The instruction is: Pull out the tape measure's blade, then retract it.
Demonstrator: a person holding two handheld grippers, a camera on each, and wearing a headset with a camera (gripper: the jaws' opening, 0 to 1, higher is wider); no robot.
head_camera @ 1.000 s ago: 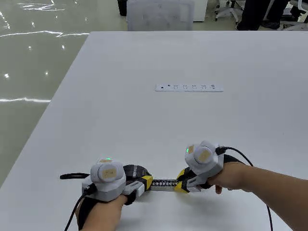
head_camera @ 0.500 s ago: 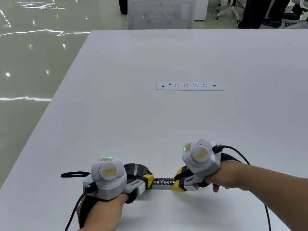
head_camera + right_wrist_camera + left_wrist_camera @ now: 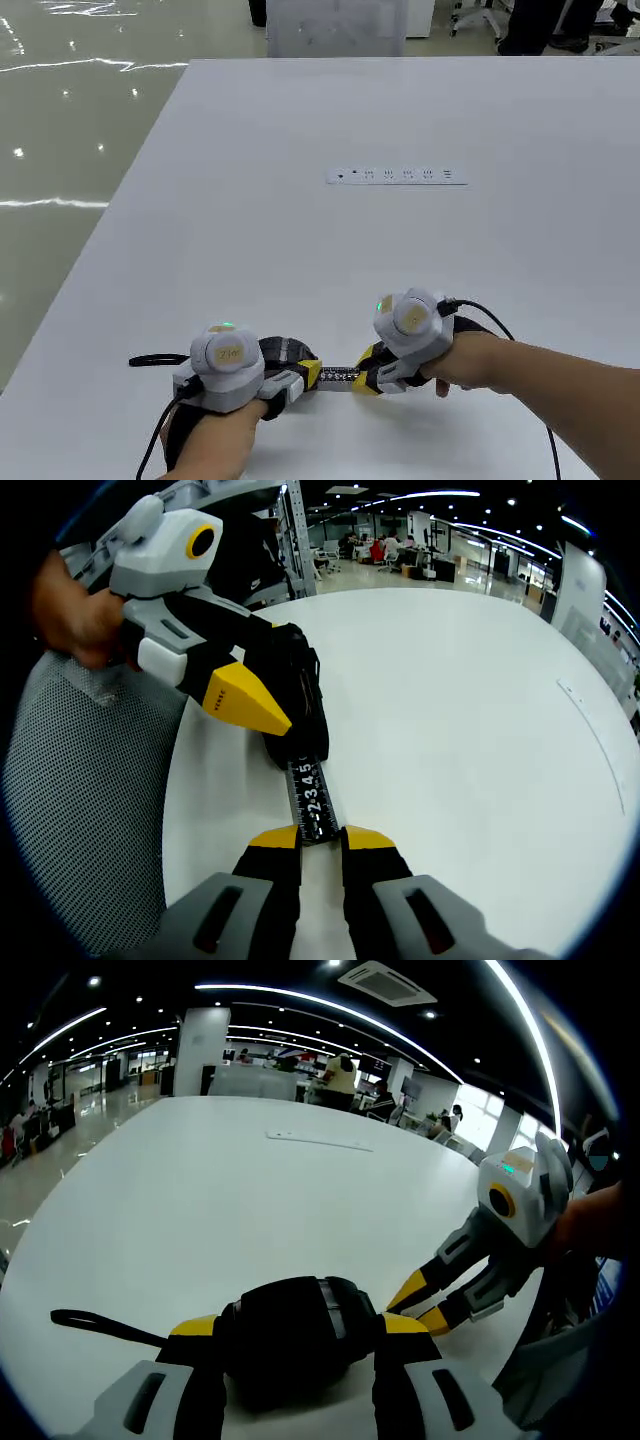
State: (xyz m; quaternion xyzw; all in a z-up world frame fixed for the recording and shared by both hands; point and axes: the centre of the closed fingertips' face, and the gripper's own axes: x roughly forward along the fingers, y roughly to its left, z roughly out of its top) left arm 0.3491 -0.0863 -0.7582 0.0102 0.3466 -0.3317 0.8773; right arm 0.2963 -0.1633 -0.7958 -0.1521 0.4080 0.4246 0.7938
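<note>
1. Right, the white table (image 3: 420, 110) stretches away beyond both grippers, and a power strip (image 3: 396, 176) lies well ahead of them, out of play.
2. The left gripper (image 3: 300, 1330) is clamped around the black tape measure case (image 3: 285, 1355). It pins the case flat on the table so it cannot slide toward the pull. The wrist strap (image 3: 105, 1327) trails off to that gripper's left.
3. The right gripper (image 3: 318, 837) has its jaws pinched narrow on the blade (image 3: 308, 798), right at the tip. It faces the case head-on, so we reckon it is steering the blade straight back in.
4. Compared with a second ago, we see the right gripper closer to the left, with less blade showing between them. Retraction looks nearly finished, with only a short numbered stretch left out.
</note>
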